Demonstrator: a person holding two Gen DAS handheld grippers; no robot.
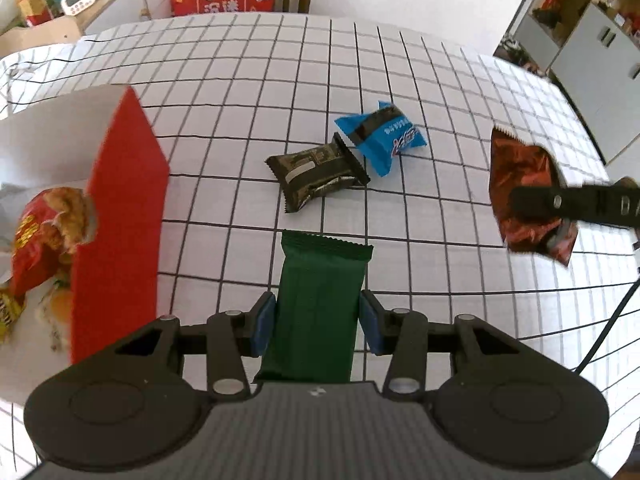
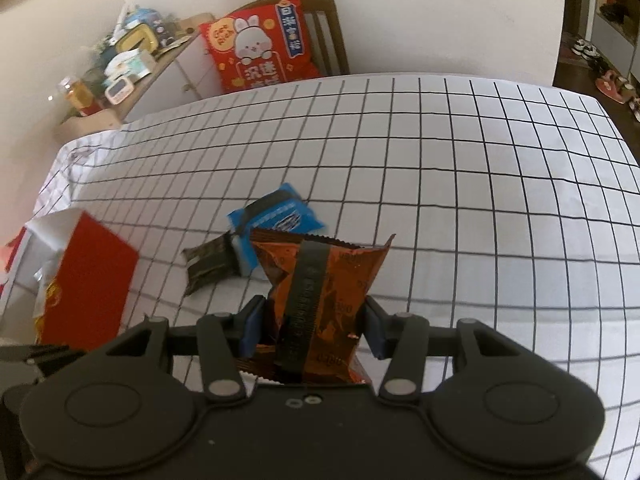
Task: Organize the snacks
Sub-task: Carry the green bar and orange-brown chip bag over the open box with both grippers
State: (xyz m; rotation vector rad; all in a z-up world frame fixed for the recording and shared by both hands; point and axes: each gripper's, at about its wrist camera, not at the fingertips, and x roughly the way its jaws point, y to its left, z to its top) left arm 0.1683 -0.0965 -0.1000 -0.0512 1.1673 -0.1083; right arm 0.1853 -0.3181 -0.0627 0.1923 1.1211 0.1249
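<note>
My left gripper [image 1: 318,322] is shut on a dark green snack bar [image 1: 320,300] and holds it above the checked tablecloth [image 1: 420,80]. My right gripper [image 2: 312,326] is shut on an orange-brown snack packet [image 2: 332,296]; it also shows in the left wrist view [image 1: 524,184] at the right. A dark brown packet [image 1: 316,170] and a blue packet [image 1: 380,136] lie together mid-table, also seen in the right wrist view as brown [image 2: 212,260] and blue [image 2: 276,216]. A red and white box [image 1: 120,208] at the left holds red snack bags [image 1: 44,232].
A red cushion with a rabbit [image 2: 260,44] leans on a wooden chair [image 2: 328,36] beyond the table's far edge. A cluttered sideboard [image 2: 120,68] stands at the far left. White cabinets [image 1: 592,60] stand at the right.
</note>
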